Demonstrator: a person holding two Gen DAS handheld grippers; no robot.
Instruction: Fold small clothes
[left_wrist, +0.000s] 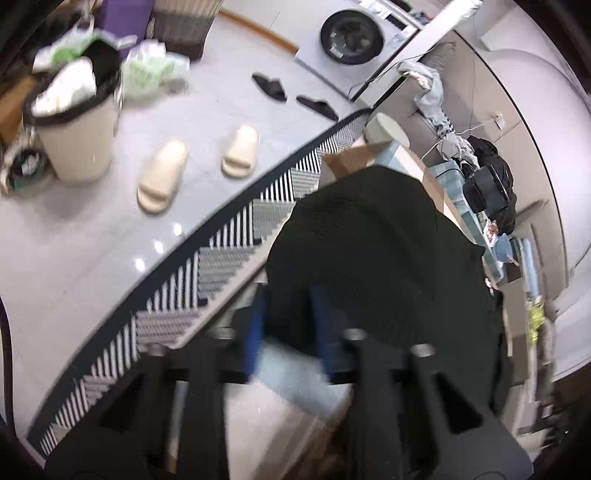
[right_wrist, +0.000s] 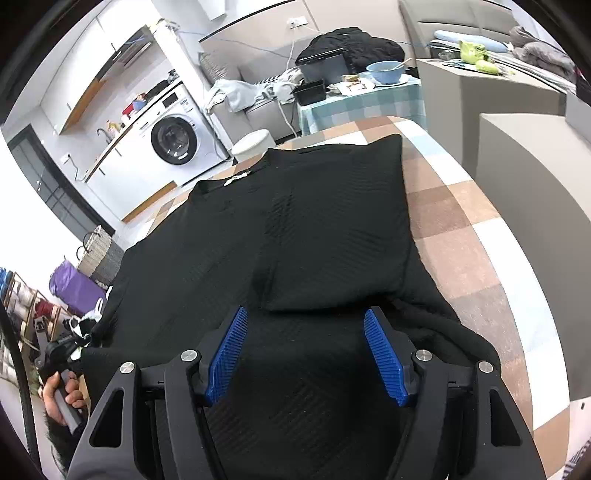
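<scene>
While the left gripper (left_wrist: 288, 317) pinches the black shirt (right_wrist: 295, 229), right gripper (right_wrist: 306, 354) gaping wide, fold slowly, edges aligned.

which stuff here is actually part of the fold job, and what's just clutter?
In the job:
- black knit garment, partly folded on the checked tablecloth
- left tongs, shut on a lifted part of it
- right tongs, open over it

Lying about:
- beige slippers
- black slippers
- bin
- washing machine
- blue bowl
</scene>
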